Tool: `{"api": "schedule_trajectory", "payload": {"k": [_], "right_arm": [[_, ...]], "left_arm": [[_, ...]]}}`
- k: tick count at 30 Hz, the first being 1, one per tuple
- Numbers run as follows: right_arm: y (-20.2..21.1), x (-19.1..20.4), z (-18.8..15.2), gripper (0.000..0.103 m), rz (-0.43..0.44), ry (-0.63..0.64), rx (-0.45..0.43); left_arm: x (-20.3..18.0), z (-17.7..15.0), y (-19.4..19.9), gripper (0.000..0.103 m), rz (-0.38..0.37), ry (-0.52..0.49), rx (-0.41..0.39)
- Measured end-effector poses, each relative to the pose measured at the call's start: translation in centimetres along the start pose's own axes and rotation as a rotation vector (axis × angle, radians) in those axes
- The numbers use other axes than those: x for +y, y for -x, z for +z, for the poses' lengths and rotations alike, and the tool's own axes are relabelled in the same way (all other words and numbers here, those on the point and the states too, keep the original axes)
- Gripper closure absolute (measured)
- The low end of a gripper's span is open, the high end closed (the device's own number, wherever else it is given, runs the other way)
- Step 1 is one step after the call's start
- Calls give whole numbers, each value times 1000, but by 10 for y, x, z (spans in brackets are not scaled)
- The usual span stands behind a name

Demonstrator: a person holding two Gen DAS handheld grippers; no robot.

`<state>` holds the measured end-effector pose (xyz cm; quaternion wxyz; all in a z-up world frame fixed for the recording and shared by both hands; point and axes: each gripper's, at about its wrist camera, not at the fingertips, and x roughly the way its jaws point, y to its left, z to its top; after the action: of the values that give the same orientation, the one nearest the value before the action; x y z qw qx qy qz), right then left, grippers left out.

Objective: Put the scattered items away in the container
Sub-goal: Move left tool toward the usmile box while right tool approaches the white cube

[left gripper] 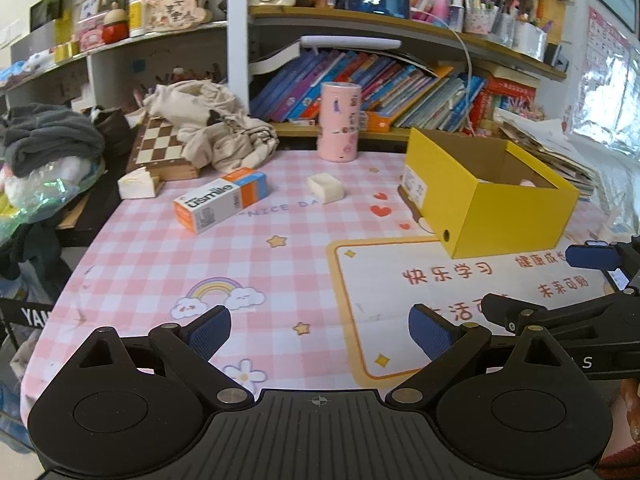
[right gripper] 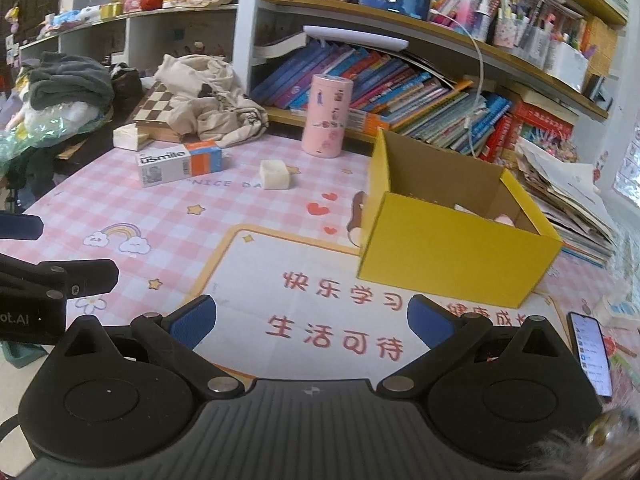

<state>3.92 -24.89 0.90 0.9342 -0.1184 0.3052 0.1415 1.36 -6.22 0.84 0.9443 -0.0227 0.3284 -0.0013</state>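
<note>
Yellow cardboard box (left gripper: 516,216) sits on my counter (left gripper: 160,264); left of it lie a white block (left gripper: 326,187) and a toothpaste carton (left gripper: 221,199), behind them a pink tin (left gripper: 339,126). Both my tools, left tool (left gripper: 320,334) and right tool (right gripper: 311,322), gape wide, empty.

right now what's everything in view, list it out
box: 1, yellow, open, right side of the table; something pale inside, cannot tell what
usmile carton: 1, white and orange, lying flat, far left of the mat
white block: 1, between the carton and the box
pink tin: 1, upright, far edge by the books
chessboard: 1, brown and cream, far left, partly under beige cloth
phone: 1, screen lit, near right edge
books: many, shelves behind
mat: 1, pink check, covers the table
left gripper: fingers open, empty
right gripper: fingers open, empty
</note>
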Motion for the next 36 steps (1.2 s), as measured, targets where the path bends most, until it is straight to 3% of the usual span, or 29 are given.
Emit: {"api": "schedule_trajectory", "payload": {"k": [36], "right_arm": [[-37, 48, 26, 0, 146, 97, 10]], "left_arm": [[50, -2, -4, 6, 125, 98, 28]]}}
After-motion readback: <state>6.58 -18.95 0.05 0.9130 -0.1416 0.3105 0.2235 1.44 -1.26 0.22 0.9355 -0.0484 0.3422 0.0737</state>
